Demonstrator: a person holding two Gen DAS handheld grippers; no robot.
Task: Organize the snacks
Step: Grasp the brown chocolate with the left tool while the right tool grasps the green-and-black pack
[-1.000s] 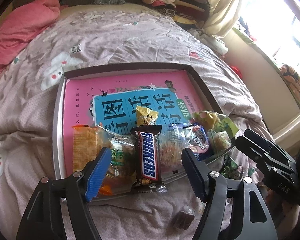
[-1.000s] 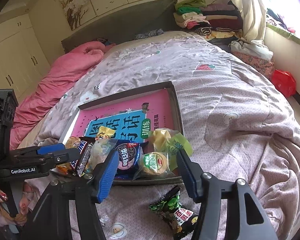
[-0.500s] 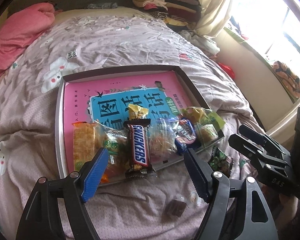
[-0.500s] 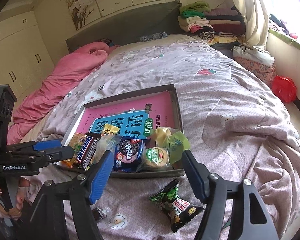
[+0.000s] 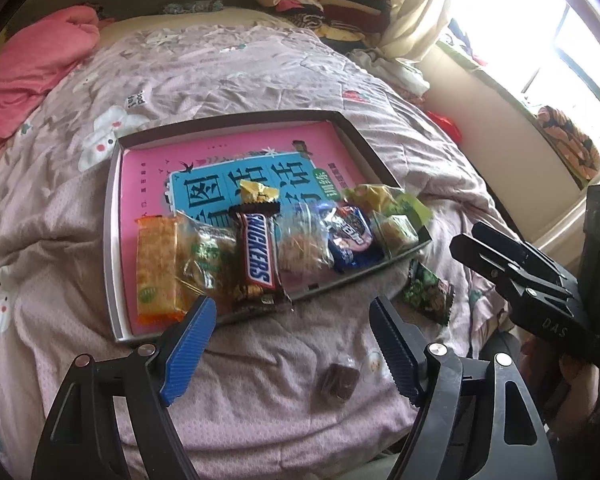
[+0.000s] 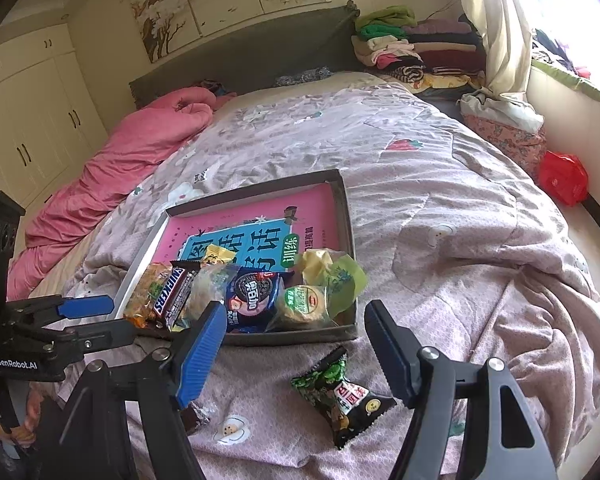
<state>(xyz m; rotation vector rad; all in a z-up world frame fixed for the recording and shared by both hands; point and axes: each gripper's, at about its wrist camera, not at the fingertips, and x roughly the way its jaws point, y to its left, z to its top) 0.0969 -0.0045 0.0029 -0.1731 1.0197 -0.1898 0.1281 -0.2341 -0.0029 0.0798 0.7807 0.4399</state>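
Snacks fill the near edge of the tray, but a green packet and brown candy lie on the quilt. Your right gripper and left gripper gape empty; center each over one, then squeeze gently.

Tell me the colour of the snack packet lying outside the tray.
Black and green with a red patch, on the packet; the right wrist view shows it best.

Pink duvet bunched at bed's head, folded clothes stacked by curtain, red bag on floor, wardrobe behind
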